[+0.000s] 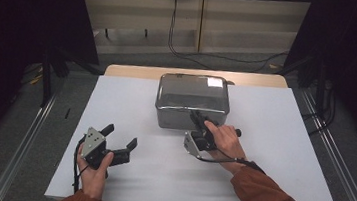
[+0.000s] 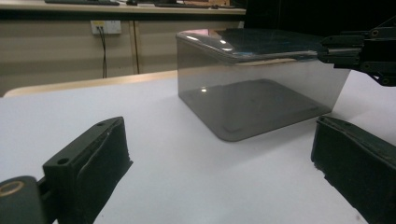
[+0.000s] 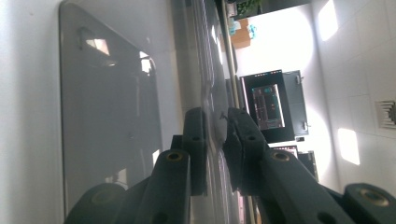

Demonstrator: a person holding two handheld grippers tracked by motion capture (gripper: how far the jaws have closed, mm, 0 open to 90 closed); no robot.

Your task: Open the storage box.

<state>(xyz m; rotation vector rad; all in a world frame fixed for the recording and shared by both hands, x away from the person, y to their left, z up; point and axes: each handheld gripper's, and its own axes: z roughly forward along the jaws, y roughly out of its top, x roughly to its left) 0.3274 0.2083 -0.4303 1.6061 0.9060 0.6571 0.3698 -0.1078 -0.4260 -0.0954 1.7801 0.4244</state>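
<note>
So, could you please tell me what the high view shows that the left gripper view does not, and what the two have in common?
High view: both hands and orange sleeves, the left gripper resting open on the white table, and the floor with cables beyond.

Left gripper view: the clear box from the side, its dark base seen through the wall, its lid slightly raised at the near edge, and a wall socket.

Both: the box on the table, with the right gripper shut on its lid edge.
</note>
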